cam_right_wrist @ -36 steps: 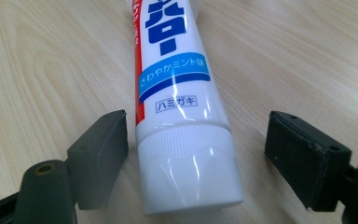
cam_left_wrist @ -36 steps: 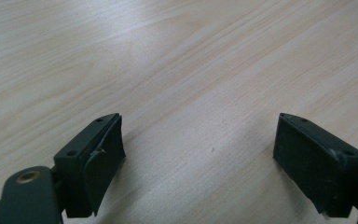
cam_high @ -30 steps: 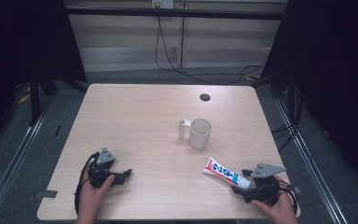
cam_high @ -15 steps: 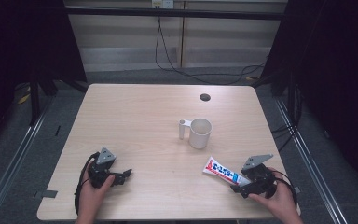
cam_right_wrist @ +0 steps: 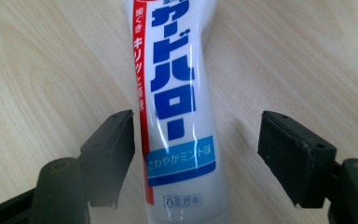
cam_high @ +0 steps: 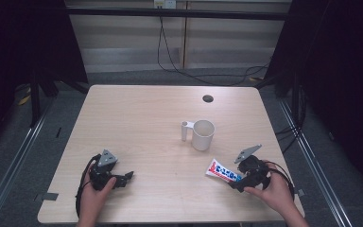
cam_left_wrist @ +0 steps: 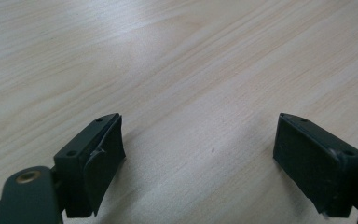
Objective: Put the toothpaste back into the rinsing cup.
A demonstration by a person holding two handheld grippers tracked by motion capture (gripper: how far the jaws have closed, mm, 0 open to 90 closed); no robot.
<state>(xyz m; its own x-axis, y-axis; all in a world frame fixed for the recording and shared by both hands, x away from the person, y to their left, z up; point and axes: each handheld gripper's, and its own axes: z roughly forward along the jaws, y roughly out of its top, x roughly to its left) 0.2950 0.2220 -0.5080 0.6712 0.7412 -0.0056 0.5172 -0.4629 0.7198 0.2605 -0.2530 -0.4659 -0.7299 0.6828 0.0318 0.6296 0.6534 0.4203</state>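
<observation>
The wooden table (cam_high: pixel 137 118) carries a white mug (cam_high: pixel 203 135) standing upright right of centre, its inside not visible. A toothpaste tube (cam_high: pixel 223 171) lies flat near the front right, long axis running left-back to right-front. The right gripper (cam_right_wrist: pixel 196 158) straddles it, jaws wide. The left gripper (cam_left_wrist: pixel 200 154) rests open over bare wood.
</observation>
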